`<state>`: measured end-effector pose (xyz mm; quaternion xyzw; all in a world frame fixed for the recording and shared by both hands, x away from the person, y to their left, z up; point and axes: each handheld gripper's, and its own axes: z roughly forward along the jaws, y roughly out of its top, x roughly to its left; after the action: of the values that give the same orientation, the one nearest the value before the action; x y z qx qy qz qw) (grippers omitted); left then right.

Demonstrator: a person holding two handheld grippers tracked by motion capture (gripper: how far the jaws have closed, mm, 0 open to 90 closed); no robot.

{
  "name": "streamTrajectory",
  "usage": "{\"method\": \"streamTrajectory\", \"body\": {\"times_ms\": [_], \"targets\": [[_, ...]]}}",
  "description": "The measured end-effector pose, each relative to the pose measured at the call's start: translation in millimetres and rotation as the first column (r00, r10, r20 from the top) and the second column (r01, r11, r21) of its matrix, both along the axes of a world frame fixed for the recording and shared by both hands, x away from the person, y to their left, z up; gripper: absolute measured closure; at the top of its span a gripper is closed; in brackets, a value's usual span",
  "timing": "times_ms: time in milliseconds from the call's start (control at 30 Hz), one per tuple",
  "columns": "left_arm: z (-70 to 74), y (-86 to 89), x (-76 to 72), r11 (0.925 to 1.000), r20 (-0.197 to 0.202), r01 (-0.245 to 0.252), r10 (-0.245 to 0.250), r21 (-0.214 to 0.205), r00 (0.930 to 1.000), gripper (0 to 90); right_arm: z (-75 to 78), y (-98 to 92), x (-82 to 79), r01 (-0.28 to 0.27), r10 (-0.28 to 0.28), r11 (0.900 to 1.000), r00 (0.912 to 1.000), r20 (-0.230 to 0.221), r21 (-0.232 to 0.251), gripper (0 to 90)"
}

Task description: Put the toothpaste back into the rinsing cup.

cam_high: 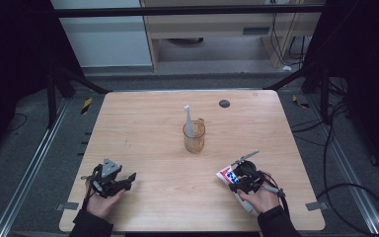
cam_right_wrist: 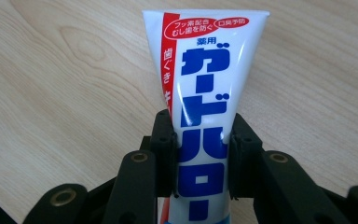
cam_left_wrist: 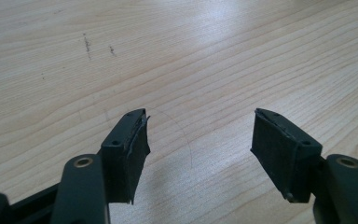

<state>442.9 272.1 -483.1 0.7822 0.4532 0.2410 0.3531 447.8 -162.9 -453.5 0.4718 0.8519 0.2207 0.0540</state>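
Note:
A white toothpaste tube [cam_right_wrist: 205, 70] with blue and red lettering lies on the wooden table [cam_high: 153, 123] at the front right. My right gripper [cam_right_wrist: 200, 154] is shut on its middle, both pads pressing its sides. In the high view the tube's flat end [cam_high: 225, 174] sticks out to the left of that gripper [cam_high: 237, 180]. At the front left my left gripper [cam_high: 128, 178] rests low over the table. Its jaws stand open over bare wood [cam_left_wrist: 200, 140], with nothing between them.
An amber glass cup [cam_high: 194, 137] stands near the table's middle with a white stick-like item [cam_high: 188, 118] upright in it. A small black disc [cam_high: 224, 103] lies near the far edge. Metal rails and cables run along both sides of the table.

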Motion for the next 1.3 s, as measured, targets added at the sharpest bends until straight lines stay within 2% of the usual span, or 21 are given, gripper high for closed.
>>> {"method": "streamTrajectory", "body": {"times_ms": [100,267,433,567,667,767,967,1100,1200,1300], "targets": [[0.0,0.0,0.0,1.0000,0.000,0.000,0.000,0.000,1.0000,35.2,5.6,-4.4,-0.8,-0.001,0.000,0.9995,0.9995,0.032,0.032,68.6],[0.1,0.2,0.1,1.0000,0.001,-0.002,0.002,-0.001,1.0000,35.2,14.9,-10.4,-3.3,0.029,-0.039,0.9949,0.9944,0.099,0.097,68.7],[0.1,-0.1,0.0,1.0000,0.000,-0.001,0.001,0.000,1.0000,35.2,23.3,-15.6,-5.4,0.043,-0.075,0.9832,0.9812,0.178,0.178,68.8],[0.4,-0.4,0.5,1.0000,0.001,-0.001,0.001,0.001,1.0000,35.2,28.2,-19.2,-4.8,0.048,-0.106,0.9713,0.9639,0.244,0.233,68.8],[0.1,-0.3,0.8,1.0000,0.001,-0.002,0.002,0.000,1.0000,35.2,32.1,-21.1,-3.4,0.057,-0.134,0.9605,0.9525,0.274,0.273,68.8],[0.0,0.0,0.9,1.0000,0.001,-0.005,0.005,-0.001,1.0000,35.2,35.6,-22.8,-0.8,0.062,-0.161,0.9514,0.9356,0.314,0.302,68.8],[0.1,-0.1,0.7,1.0000,0.001,-0.005,0.005,-0.001,1.0000,35.1,44.6,-22.6,9.5,0.072,-0.201,0.9362,0.9129,0.355,0.344,68.7],[-0.1,-0.1,0.8,1.0000,0.001,-0.007,0.008,-0.004,1.0000,35.1,52.8,-19.6,18.4,0.071,-0.227,0.9265,0.8899,0.396,0.369,68.7],[0.1,0.3,0.7,0.9999,0.003,-0.010,0.010,-0.007,0.9999,35.1,59.1,-16.5,25.2,0.078,-0.257,0.9141,0.8704,0.420,0.398,68.7],[0.4,0.7,0.6,0.9999,0.004,-0.010,0.010,-0.008,0.9999,35.1,64.9,-13.4,30.6,0.082,-0.292,0.8996,0.8438,0.450,0.429,68.7]]}}
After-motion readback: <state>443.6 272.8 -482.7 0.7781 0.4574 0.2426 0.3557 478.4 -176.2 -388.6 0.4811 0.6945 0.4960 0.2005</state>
